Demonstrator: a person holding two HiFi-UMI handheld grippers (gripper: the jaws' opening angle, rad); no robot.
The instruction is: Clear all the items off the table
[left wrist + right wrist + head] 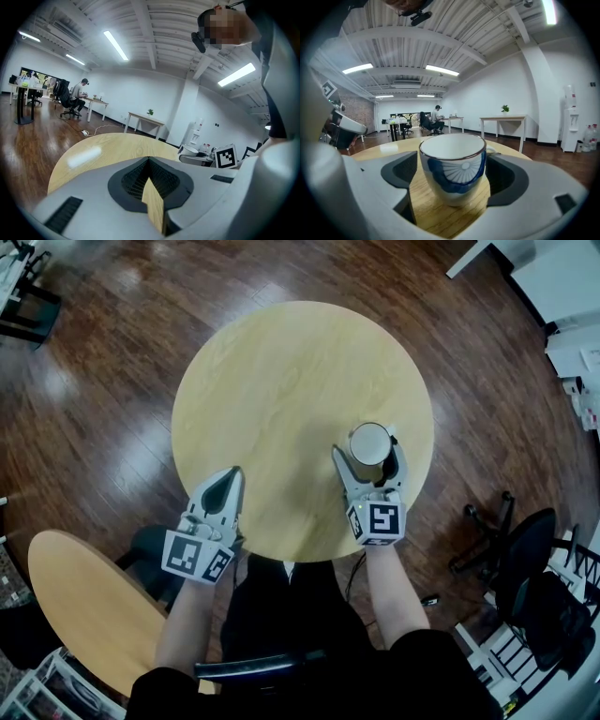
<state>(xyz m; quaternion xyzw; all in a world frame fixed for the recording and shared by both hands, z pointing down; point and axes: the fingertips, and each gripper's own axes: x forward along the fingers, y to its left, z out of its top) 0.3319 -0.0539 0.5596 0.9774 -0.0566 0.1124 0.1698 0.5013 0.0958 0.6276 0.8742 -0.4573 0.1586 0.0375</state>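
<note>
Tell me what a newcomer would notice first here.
A white cup with a blue pattern stands near the right edge of the round wooden table, the only item on it. The right hand-held gripper has open jaws flanking it. The left hand-held gripper is shut and empty at the near edge.

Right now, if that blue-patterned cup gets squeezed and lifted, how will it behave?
The cup looks like glossy glazed ceramic: probably rigid, somewhat slippery, and breakable if dropped. It narrows toward its base, so a push near the rim might tip it.
</note>
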